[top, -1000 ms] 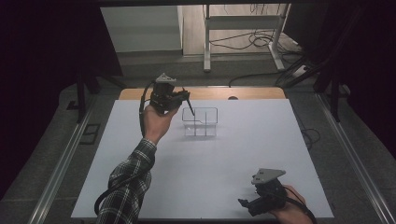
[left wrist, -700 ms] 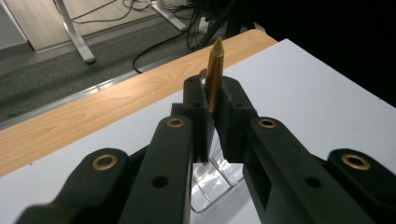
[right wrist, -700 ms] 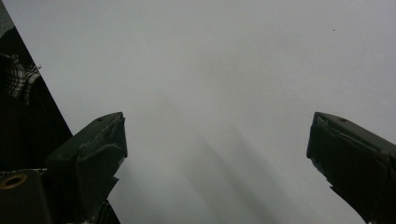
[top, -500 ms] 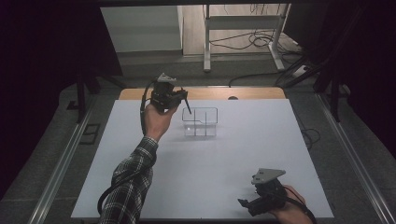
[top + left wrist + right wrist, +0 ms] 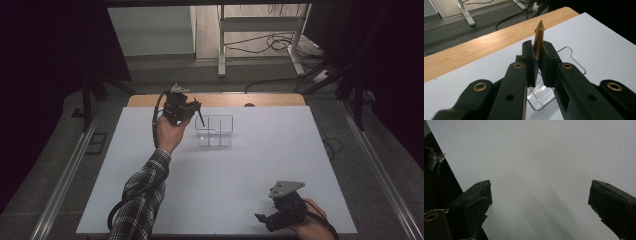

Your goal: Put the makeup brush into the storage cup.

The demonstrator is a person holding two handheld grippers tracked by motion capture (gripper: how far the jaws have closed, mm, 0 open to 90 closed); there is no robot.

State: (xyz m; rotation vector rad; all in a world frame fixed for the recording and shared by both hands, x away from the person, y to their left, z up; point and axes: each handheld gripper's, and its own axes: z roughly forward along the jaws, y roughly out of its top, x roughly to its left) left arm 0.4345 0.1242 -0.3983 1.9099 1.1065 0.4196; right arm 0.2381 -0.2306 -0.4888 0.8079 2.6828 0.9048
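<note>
My left gripper (image 5: 195, 106) is raised over the far left part of the white table top (image 5: 260, 160), shut on a slim gold rod with a pointed tip (image 5: 539, 37). The rod (image 5: 201, 120) slants down to the near left corner of a clear plastic box with inner dividers (image 5: 215, 131). In the left gripper view the jaws of that gripper (image 5: 538, 53) press the rod from both sides, and the box rim (image 5: 570, 50) lies just beyond and below them. My right gripper (image 5: 261, 219) rests at the table's near right edge, open (image 5: 540, 195), with bare white surface between its fingers.
A wooden strip (image 5: 270, 100) borders the far edge of the table top. Metal rails (image 5: 70, 175) run along both sides. Behind the table stand a desk frame (image 5: 220, 45) and floor cables (image 5: 270, 45). A checked sleeve (image 5: 142, 190) crosses the near left.
My left gripper has sunk slightly toward the clear box with the rod in it. The right gripper has stayed put.
</note>
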